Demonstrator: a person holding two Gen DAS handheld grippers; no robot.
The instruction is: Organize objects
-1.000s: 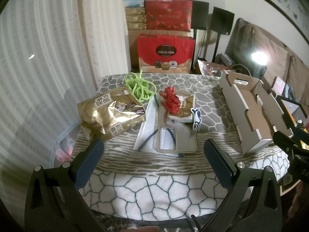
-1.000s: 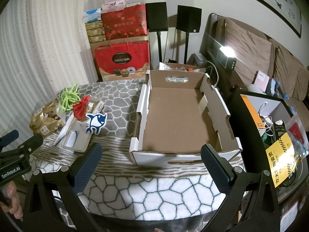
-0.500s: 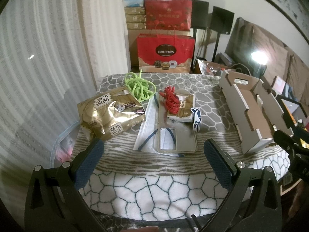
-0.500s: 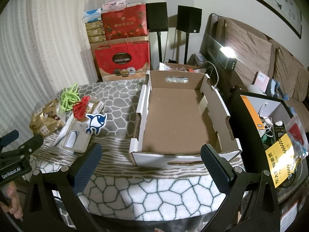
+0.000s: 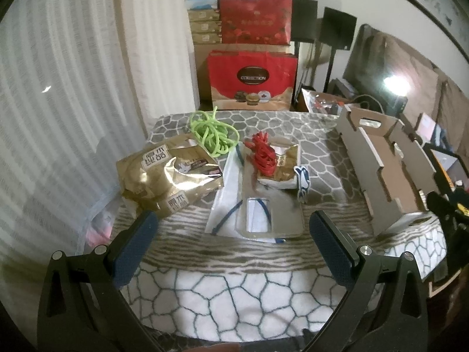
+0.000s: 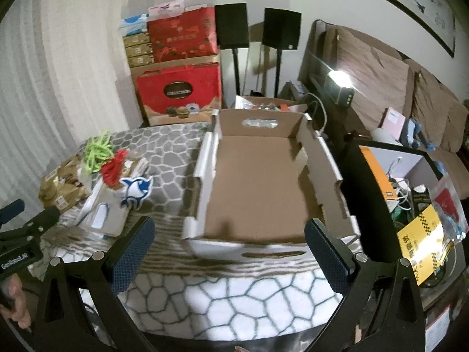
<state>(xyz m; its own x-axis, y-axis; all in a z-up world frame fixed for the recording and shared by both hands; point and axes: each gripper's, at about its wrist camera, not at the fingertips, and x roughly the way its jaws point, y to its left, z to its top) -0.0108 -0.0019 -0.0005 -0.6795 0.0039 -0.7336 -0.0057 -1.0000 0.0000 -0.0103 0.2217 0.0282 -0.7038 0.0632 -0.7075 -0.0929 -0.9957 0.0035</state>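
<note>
Worktop (image 5: 234, 287) under a patterned cloth of grey and white cells carries everything. Largest on it is the cardboard box (image 6: 258, 187), open-topped and bare inside, standing straight ahead of the right claw (image 6: 228, 249), whose jaws are spread wide with nothing between them; the box's near white wall sits just beyond the fingertips. In the left wrist view the same box (image 5: 387, 173) lies off to the right.

Next in size, the gold foil bag (image 5: 167, 179) lies ahead and slightly left of the left claw (image 5: 231, 246), which is also spread wide and grips nothing. Straight ahead of that claw lies a clear phone case (image 5: 271, 211) on a white sheet (image 5: 225, 193). Beyond the case sits a small torn gold packet (image 5: 281, 170) with a red cord bundle (image 5: 263, 155) on it. A green cord bundle (image 5: 212, 133) lies farther back, touching the foil bag's far edge. Smallest, a blue and white shark sticker (image 5: 302, 182) leans against the packet's right side.
</note>
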